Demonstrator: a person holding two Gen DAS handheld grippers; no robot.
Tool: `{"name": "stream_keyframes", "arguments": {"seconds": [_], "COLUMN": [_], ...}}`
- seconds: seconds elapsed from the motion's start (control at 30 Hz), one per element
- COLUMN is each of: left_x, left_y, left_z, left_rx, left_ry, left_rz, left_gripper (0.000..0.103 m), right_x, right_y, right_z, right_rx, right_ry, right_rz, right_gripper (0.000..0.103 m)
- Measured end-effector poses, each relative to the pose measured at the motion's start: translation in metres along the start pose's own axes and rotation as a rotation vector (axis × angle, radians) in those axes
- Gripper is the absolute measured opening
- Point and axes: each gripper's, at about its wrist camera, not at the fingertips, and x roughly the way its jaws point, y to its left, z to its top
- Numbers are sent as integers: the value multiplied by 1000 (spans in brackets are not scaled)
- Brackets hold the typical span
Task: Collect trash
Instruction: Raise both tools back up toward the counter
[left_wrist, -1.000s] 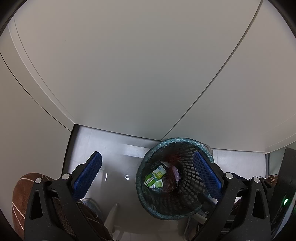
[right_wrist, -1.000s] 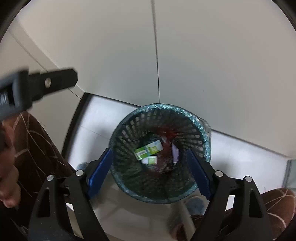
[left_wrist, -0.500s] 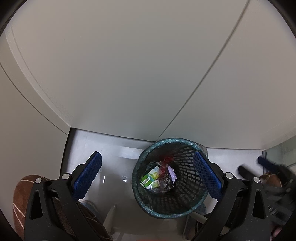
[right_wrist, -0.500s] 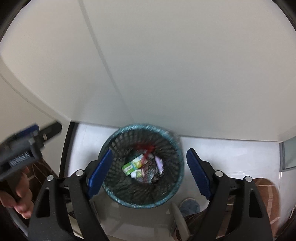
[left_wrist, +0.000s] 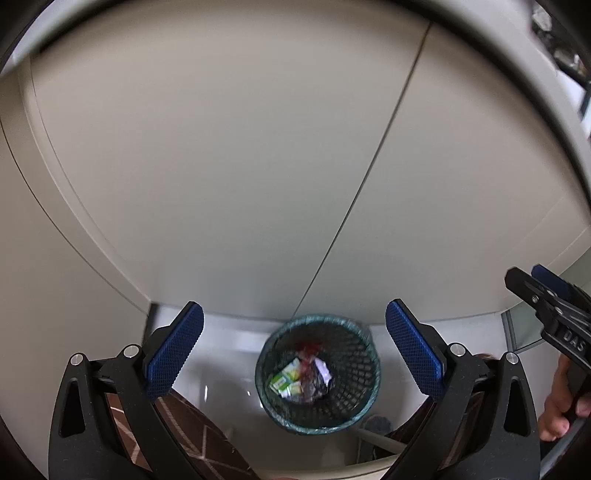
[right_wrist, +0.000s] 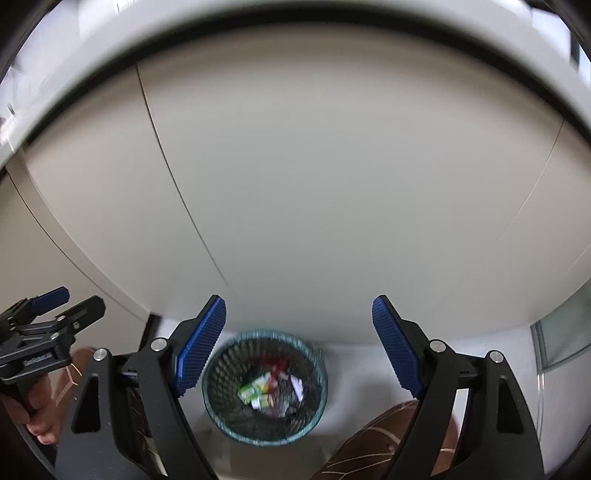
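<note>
1. My left tongs (left_wrist: 293, 356): blue pads spread wide, nothing between them, well above the floor.
2. My right tongs (right_wrist: 298, 350): likewise spread and bare.
3. Mesh bin (left_wrist: 317, 373): on pale floor (left_wrist: 221, 354), rim near the beige cabinet front (left_wrist: 221, 166); holds green cartons (left_wrist: 284, 378) and crumpled wrappers (left_wrist: 319, 380).
4. Bin rim (right_wrist: 321, 369): bare floor either side.
</note>
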Motion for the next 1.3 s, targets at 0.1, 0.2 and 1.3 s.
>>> {"name": "stream_keyframes", "arguments": {"seconds": [0.1,0.2,1.3], "left_x": [-38,-68,-129], "left_y": [-10,-16,-57], "left_z": [16,31,297], "left_rx": [15,17,13], "left_ry": [-53,-87,-187], "left_rz": [-2,0,112], "left_gripper": [97,97,97], "right_x": [-29,-54,-93], "right_y": [-2,-6,-55], "right_z": [19,38,268], "right_rx": [-1,8,38], "right_ry": [-54,-101,-166], "right_rz": [4,9,10], "right_gripper": [78,78,78]}}
